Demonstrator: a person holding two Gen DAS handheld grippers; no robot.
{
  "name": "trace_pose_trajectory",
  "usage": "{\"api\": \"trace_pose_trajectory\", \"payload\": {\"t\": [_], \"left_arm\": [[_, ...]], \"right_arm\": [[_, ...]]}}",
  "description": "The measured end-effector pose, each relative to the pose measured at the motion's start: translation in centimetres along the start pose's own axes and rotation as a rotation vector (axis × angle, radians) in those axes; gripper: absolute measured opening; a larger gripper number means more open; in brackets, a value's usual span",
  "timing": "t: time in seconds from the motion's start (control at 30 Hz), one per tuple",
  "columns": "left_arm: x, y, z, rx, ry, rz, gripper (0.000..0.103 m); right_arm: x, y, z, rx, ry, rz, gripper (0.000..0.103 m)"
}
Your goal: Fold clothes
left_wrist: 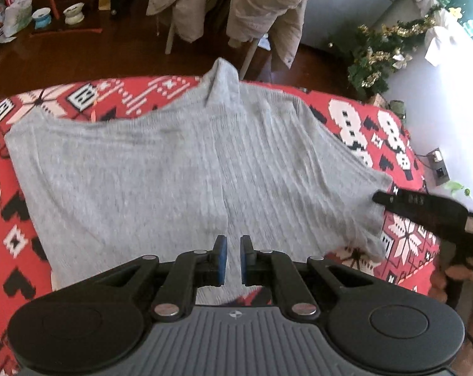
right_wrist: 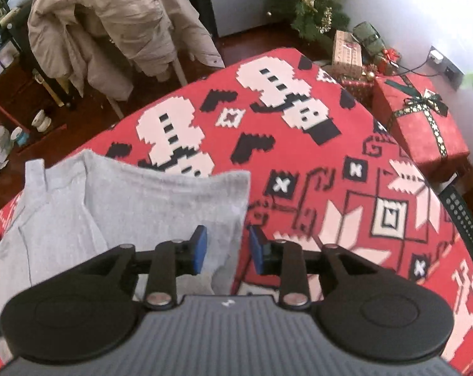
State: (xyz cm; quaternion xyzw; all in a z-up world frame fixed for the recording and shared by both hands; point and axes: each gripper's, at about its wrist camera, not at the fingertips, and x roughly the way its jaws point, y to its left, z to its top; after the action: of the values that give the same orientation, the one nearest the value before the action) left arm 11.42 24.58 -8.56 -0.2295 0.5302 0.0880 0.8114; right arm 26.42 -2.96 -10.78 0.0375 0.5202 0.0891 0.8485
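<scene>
One grey sweater (left_wrist: 180,169) lies on one red blanket (right_wrist: 330,163). Two grippers: left (left_wrist: 233,258), right (right_wrist: 227,249). One tree (right_wrist: 311,3); at least three wrapped gifts, largest (right_wrist: 424,125) at two o'clock. Two beige coats (right_wrist: 105,28), perhaps.

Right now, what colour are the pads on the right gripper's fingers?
Blue pads, clearest in the right wrist view.

Grey sweater (right_wrist: 136,206) edge between parted right gripper (right_wrist: 227,250) pads
</scene>
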Motion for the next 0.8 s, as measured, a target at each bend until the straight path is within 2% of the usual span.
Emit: {"api": "trace_pose_trajectory", "payload": {"t": [0.03,0.07,0.1,0.2,0.4,0.67,0.8], "left_arm": [[0.0,0.0,-0.2,-0.002,0.003,0.007,0.007],[-0.2,0.1,-0.3,-0.012,0.003,0.009,0.007],[-0.5,0.3,-0.5,-0.031,-0.001,0.007,0.007],[-1.8,1.1,-0.9,-0.074,-0.02,0.012,0.007],[-4.5,3.7,-2.3,-0.129,-0.036,0.018,0.007],[-8.5,9.3,-5.0,-0.161,-0.053,0.039,0.007],[-10.2,12.7,-6.4,-0.189,-0.062,0.059,0.007]], "right_arm": [[0.2,0.4,0.1,-0.011,-0.007,-0.008,0.01],[0.5,0.8,0.1,-0.026,-0.005,-0.009,0.002],[0.5,1.2,0.2,-0.039,-0.014,-0.013,0.001],[-0.8,2.4,0.6,-0.073,-0.048,0.051,0.001],[-6.2,9.8,0.9,-0.309,-0.139,0.173,0.001],[-10.0,21.5,-2.9,-0.489,-0.132,0.329,0.001],[-11.0,27.0,-5.5,-0.521,-0.117,0.382,0.001]]}}
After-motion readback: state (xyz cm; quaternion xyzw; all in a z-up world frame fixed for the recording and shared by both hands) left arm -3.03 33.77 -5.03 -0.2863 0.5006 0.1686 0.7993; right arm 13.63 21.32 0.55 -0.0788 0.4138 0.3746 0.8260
